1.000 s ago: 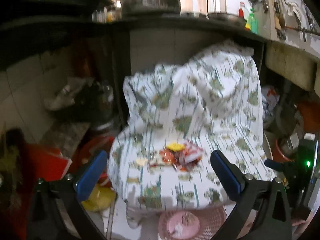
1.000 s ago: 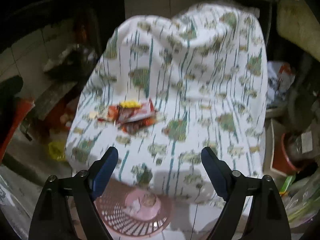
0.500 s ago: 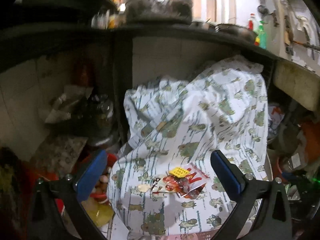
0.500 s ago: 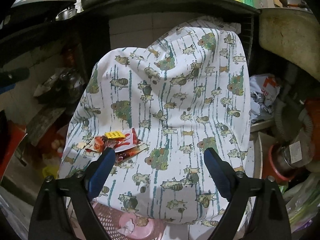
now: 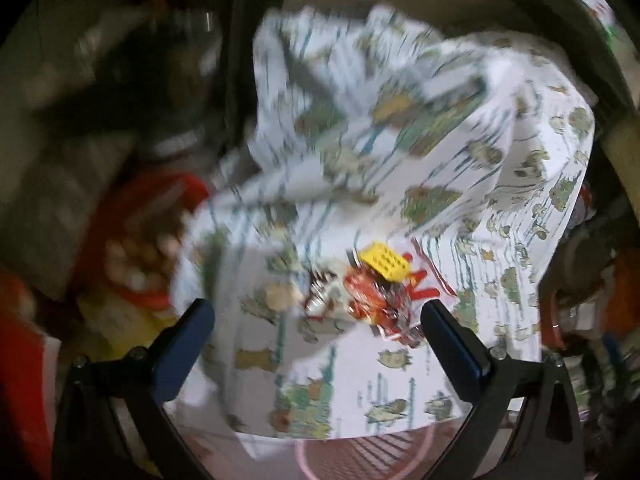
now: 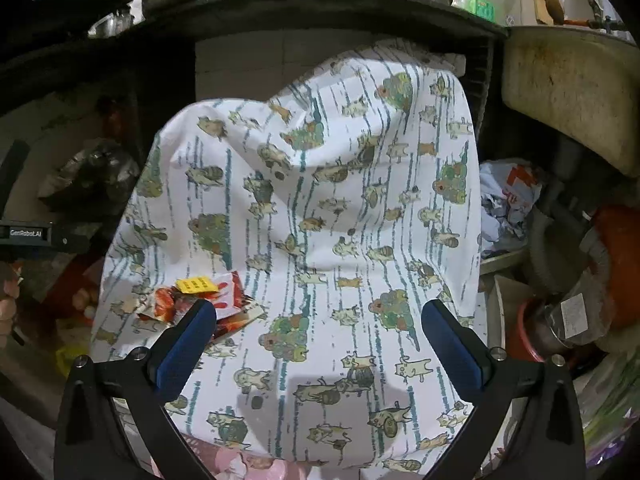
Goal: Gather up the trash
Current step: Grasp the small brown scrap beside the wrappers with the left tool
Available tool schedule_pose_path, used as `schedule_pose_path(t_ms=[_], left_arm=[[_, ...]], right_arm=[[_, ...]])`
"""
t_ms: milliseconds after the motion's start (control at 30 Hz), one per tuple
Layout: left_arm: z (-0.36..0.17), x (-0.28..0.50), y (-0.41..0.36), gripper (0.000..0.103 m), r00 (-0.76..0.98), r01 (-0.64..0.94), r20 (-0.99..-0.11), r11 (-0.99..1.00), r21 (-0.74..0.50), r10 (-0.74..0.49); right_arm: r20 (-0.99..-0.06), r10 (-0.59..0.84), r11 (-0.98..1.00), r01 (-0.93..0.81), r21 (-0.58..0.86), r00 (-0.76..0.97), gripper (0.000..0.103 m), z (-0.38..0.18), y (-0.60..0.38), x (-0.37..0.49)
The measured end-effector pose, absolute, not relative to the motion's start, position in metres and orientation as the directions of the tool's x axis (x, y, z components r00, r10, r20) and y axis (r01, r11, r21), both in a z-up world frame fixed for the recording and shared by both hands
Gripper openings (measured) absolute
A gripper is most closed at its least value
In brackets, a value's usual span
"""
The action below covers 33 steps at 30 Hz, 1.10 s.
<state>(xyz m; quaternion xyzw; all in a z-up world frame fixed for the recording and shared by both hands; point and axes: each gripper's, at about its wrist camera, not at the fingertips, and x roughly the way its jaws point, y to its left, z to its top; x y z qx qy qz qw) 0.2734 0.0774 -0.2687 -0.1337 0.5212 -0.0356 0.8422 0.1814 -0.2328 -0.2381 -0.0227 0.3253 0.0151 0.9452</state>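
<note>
Left hand-held gripper [image 5: 318,330]: I see it wide — wrappers [image 5: 376,300] between its fingers.
Right hand-held gripper [image 6: 318,330]: wide, over cloth [image 6: 320,200].

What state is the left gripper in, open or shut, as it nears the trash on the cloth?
Open. The left gripper has its blue fingers spread wide, holding nothing; the red wrapper lies between them on the patterned cloth.

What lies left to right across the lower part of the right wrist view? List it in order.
Red and white wrappers with the yellow piece on them → printed cloth → crumpled blue and white bag → orange-red container. The right gripper hangs open in front of the cloth.
</note>
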Motion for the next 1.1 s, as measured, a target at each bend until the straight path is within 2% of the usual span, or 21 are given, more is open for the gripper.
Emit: schedule_pose_path(t_ms=[67,133,233,333,400,500,567,700,867,933,1000,1067,1100], left_arm=[[-0.287,0.285,0.073,0.100,0.395,-0.075,-0.888,0.955,-0.287,-0.236],[-0.304,0.298,0.067,0.091,0.343,-0.070,-0.908,0.958,-0.278,-0.239],[-0.324,0.309,0.063,0.089,0.291,-0.083,-0.927,0.959,-0.270,-0.236],[-0.333,0.315,0.063,0.085,0.263,-0.110,-0.935,0.956,-0.273,-0.237],[-0.337,0.320,0.066,0.084,0.262,-0.138,-0.941,0.957,-0.255,-0.213],[-0.350,0.329,0.072,0.071,0.249,-0.155,-0.961,0.974,-0.164,-0.123],[-0.362,0.334,0.078,0.071,0.221,-0.183,-0.974,0.978,-0.096,-0.054],[-0.375,0.338,0.078,0.071,0.198,-0.190,-0.975,0.971,-0.143,-0.105],[-0.388,0.340,0.076,0.070,0.175,-0.183,-0.982,0.977,-0.109,-0.076],[-0.387,0.340,0.079,0.060,0.177,-0.195,-0.978,0.970,-0.142,-0.107],[-0.385,0.340,0.079,0.055,0.184,-0.188,-0.978,0.973,-0.131,-0.096],[-0.384,0.339,0.078,0.044,0.183,-0.191,-0.981,0.977,-0.100,-0.065],[-0.382,0.337,0.078,0.031,0.187,-0.195,-0.981,0.977,-0.084,-0.047]], right_arm=[[-0.635,-0.008,0.999,-0.025,-0.044,0.773,0.103,-0.244,-0.234,0.188],[-0.636,-0.038,0.998,-0.002,-0.063,0.771,0.103,-0.248,-0.236,0.192],[-0.632,-0.097,0.994,0.039,-0.105,0.769,0.103,-0.250,-0.240,0.196],[-0.660,-0.072,0.997,0.034,-0.071,0.748,0.103,-0.253,-0.250,0.203],[-0.684,-0.047,0.999,0.027,-0.040,0.728,0.103,-0.256,-0.256,0.208],[-0.723,-0.019,1.000,0.028,0.001,0.690,0.103,-0.264,-0.264,0.215],[-0.741,-0.007,0.999,0.031,0.018,0.671,0.103,-0.269,-0.268,0.218],[-0.752,-0.017,0.999,0.035,0.009,0.659,0.103,-0.273,-0.271,0.222],[-0.755,-0.034,0.999,0.041,-0.009,0.655,0.103,-0.274,-0.270,0.226],[-0.760,-0.034,0.999,0.042,-0.010,0.649,0.103,-0.275,-0.270,0.227],[-0.764,-0.033,0.999,0.040,-0.009,0.645,0.103,-0.275,-0.270,0.228],[-0.767,-0.034,0.999,0.037,-0.013,0.641,0.103,-0.277,-0.268,0.229],[-0.770,-0.035,0.999,0.034,-0.017,0.638,0.103,-0.278,-0.267,0.230]])
